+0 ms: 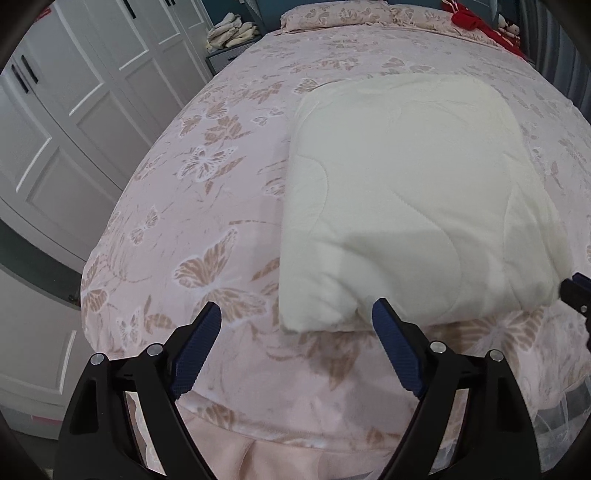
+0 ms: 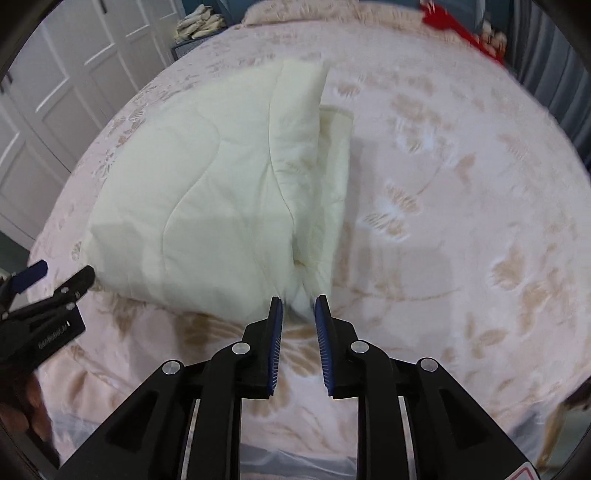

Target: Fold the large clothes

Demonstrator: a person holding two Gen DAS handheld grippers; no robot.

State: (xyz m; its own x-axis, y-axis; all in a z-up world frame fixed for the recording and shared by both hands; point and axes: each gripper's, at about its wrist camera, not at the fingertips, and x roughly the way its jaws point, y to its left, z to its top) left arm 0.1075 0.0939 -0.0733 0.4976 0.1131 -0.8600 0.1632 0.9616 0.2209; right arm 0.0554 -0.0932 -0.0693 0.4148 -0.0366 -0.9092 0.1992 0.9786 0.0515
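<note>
A cream quilted blanket [image 1: 406, 203] lies folded into a thick rectangle on the bed's pink butterfly cover [image 1: 192, 229]. My left gripper [image 1: 295, 310] hangs open and wide just before the blanket's near left corner, with nothing between its fingers. In the right wrist view the blanket [image 2: 207, 192] shows stacked layers along its right edge. My right gripper [image 2: 299, 301] stands at the near right corner with a narrow gap. A blurred tip of that corner sits between the fingertips, and the pads do not press on it. The left gripper [image 2: 59, 275] shows at the left edge.
White wardrobe doors [image 1: 74, 110] stand left of the bed. A pillow [image 1: 332, 16] and red cloth [image 1: 476, 18] lie at the head. A pile of cream items [image 1: 232, 31] sits on a bedside cabinet. The bed's front edge [image 1: 295, 443] is near me. A hand [image 2: 22, 417] holds the left gripper.
</note>
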